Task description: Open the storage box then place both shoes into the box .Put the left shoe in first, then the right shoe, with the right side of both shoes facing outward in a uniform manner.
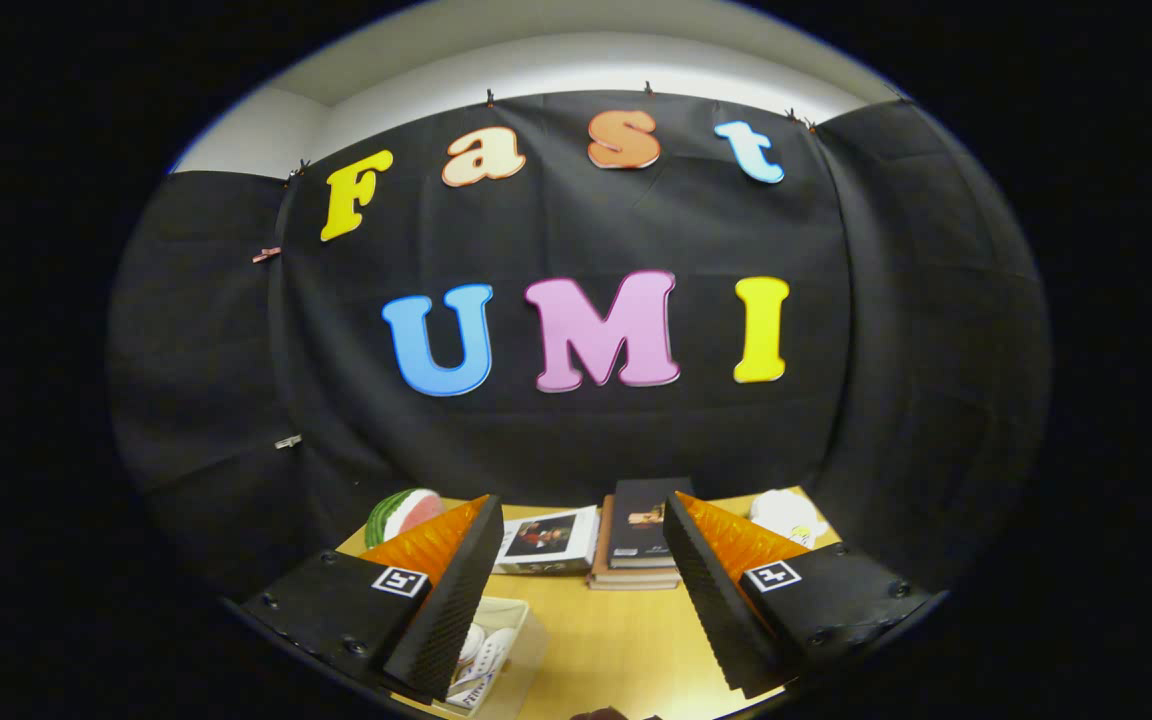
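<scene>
Gripper (581,590): fingers spread wide apart, nothing between them but bare table.
Storage box (521,640): clear, at the left finger's inner side, about 7 o'clock from the gap's middle, partly hidden behind that finger.
Shoes (481,655): white, lying inside the box.
Table (616,640): wooden, under the fingers.
Books (641,545): stacked at 12 o'clock, beyond the fingertips.
Watermelon slice (401,512): at 10 o'clock, beyond the left finger.

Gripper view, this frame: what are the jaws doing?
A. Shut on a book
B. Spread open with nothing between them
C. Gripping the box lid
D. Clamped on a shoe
B: the gripper has its jaws wide apart, with only bare wooden table between them.
</scene>
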{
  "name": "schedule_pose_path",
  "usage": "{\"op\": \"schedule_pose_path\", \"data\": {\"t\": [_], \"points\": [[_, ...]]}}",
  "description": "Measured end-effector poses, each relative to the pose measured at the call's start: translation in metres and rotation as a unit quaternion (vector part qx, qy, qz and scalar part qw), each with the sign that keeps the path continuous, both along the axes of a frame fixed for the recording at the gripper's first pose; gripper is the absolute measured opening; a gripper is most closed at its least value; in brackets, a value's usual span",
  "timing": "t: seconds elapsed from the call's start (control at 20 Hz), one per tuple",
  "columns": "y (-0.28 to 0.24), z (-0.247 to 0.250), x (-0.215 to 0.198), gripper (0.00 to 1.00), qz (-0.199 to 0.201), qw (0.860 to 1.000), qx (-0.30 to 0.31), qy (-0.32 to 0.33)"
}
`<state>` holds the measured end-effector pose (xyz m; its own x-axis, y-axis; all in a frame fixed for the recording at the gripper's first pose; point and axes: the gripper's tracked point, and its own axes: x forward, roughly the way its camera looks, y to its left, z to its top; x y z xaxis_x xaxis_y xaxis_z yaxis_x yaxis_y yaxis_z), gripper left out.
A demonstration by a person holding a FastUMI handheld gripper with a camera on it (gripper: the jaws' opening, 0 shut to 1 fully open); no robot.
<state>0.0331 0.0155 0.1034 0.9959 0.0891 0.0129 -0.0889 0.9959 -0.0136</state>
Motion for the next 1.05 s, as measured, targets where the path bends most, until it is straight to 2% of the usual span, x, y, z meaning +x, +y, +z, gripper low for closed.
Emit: {"op": "schedule_pose_path", "data": {"t": [0.15,0.3,0.5,0.8,1.05], "points": [[-0.042,0.020,-0.016,0.98,-0.040,0.998,-0.021,-0.044],[-0.081,0.019,-0.028,0.99,-0.083,0.994,-0.040,-0.060],[-0.104,0.013,-0.030,0.98,-0.108,0.992,-0.023,-0.057],[-0.096,0.028,-0.032,0.98,-0.108,0.991,-0.020,-0.075],[-0.081,0.019,-0.025,0.98,-0.096,0.993,-0.018,-0.069]]}}
